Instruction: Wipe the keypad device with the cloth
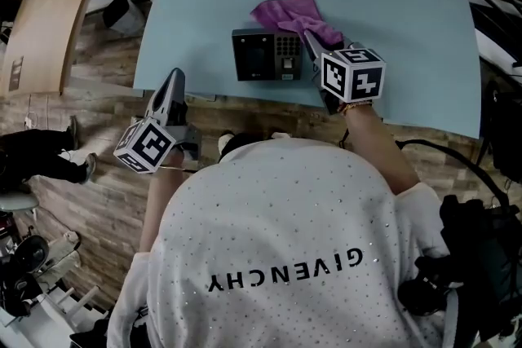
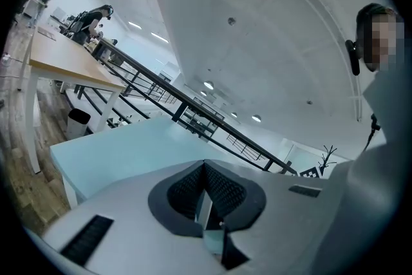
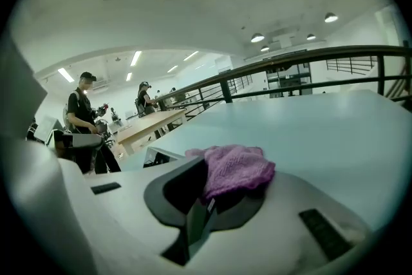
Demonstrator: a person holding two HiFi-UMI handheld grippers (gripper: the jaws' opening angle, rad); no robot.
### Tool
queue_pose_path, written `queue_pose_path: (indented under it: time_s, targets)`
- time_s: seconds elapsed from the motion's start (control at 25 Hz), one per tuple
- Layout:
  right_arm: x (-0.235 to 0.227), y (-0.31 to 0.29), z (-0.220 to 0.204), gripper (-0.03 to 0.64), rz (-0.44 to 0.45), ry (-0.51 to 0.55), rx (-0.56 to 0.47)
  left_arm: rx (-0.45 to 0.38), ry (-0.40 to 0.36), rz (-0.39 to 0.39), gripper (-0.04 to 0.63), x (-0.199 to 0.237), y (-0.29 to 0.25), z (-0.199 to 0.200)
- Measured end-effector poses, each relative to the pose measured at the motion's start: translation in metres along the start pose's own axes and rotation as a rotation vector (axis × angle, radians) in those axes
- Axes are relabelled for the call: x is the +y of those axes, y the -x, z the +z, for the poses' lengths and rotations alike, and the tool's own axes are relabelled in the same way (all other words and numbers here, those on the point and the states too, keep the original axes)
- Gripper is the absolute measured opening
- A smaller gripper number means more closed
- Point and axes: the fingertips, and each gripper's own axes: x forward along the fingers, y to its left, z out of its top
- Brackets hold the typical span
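Jaws of right gripper (image 1: 314, 41) clamped on fuzzy purple knit cloth (image 1: 287, 12), right by black rectangular keypad device (image 1: 267, 55) on pale blue table (image 1: 408, 37). Left gripper (image 1: 173, 84) closed on nothing, off table's near edge.

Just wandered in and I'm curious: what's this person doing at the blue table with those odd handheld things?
A person holds a gripper in each hand. The right gripper is shut on a purple cloth, at the far right corner of the black keypad device on the table. The left gripper is shut and empty, by the table's near left edge.
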Motion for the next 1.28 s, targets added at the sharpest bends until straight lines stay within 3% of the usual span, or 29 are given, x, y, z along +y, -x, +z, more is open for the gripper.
queue_pose_path:
  time_s: [0.24,0.36,0.64,0.92,1.04,1.2,1.28]
  targets:
    - [0.0,0.005,-0.036,0.02,-0.002,-0.094,0.062,0.019,-0.021,-0.025,0.0,-0.003,0.009,-0.002]
    - [0.004,0.005,-0.06,0.02,-0.014,-0.093,0.116,0.01,-0.023,-0.056,0.0,-0.007,0.009,0.001]
    - [0.008,0.013,-0.133,0.02,-0.118,-0.123,0.279,0.055,-0.007,-0.157,0.0,-0.014,0.018,-0.011]
    - [0.009,0.026,-0.143,0.02,-0.238,-0.3,0.218,0.136,-0.035,-0.231,0.002,-0.003,0.052,0.003]
    - [0.013,0.045,-0.098,0.02,-0.255,-0.276,0.084,0.149,-0.067,-0.284,0.002,-0.006,0.072,0.022]
    - [0.058,0.089,0.001,0.02,-0.186,-0.287,-0.291,0.111,-0.088,-0.364,0.002,-0.014,0.102,0.053]
    - [0.095,0.111,0.033,0.02,-0.148,-0.249,-0.416,0.093,-0.079,-0.406,0.0,-0.017,0.119,0.064]
